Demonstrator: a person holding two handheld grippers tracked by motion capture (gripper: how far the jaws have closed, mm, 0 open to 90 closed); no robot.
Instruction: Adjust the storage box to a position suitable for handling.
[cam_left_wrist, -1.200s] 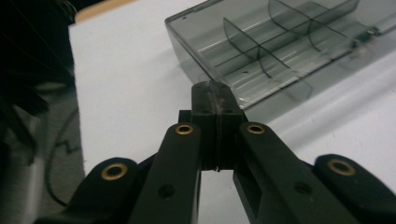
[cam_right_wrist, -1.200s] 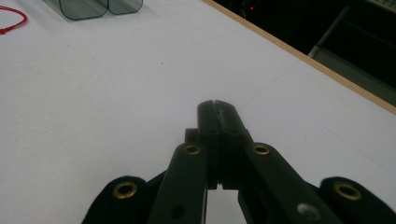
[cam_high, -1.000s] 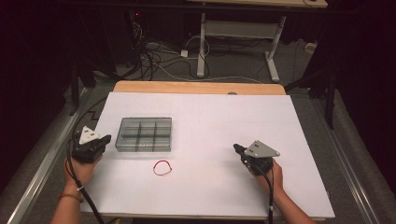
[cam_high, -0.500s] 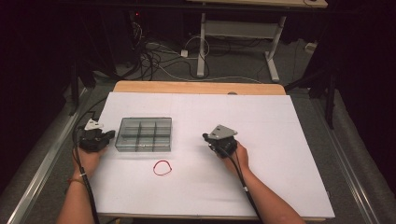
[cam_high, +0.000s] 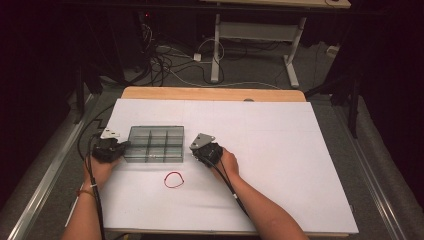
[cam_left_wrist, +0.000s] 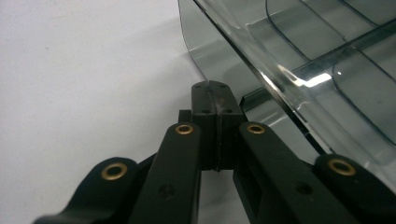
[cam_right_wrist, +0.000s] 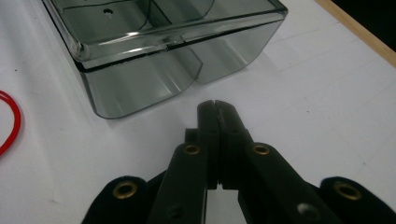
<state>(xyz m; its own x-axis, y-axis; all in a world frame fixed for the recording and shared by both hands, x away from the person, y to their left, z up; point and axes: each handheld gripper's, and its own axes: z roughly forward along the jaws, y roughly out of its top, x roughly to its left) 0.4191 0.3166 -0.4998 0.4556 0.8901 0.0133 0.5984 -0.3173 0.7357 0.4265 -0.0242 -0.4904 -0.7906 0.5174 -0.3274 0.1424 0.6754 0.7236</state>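
Box: clear divided box (cam_high: 154, 144) on white worktop (cam_high: 280, 150), empty.
Left claw (cam_left_wrist: 215, 93): closed, empty, at box's left end.
Right claw (cam_right_wrist: 217, 109): closed, empty, near right end.
Red band (cam_high: 173, 180): in front.
Advice: steady both ends evenly.

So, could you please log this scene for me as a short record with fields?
surface: white table sheet
container: smoky clear plastic compartment box, lid closed
loose item: red rubber band, on the sheet in front of the box
left gripper: shut, empty, at the box's left end
right gripper: shut, empty, at the box's right end
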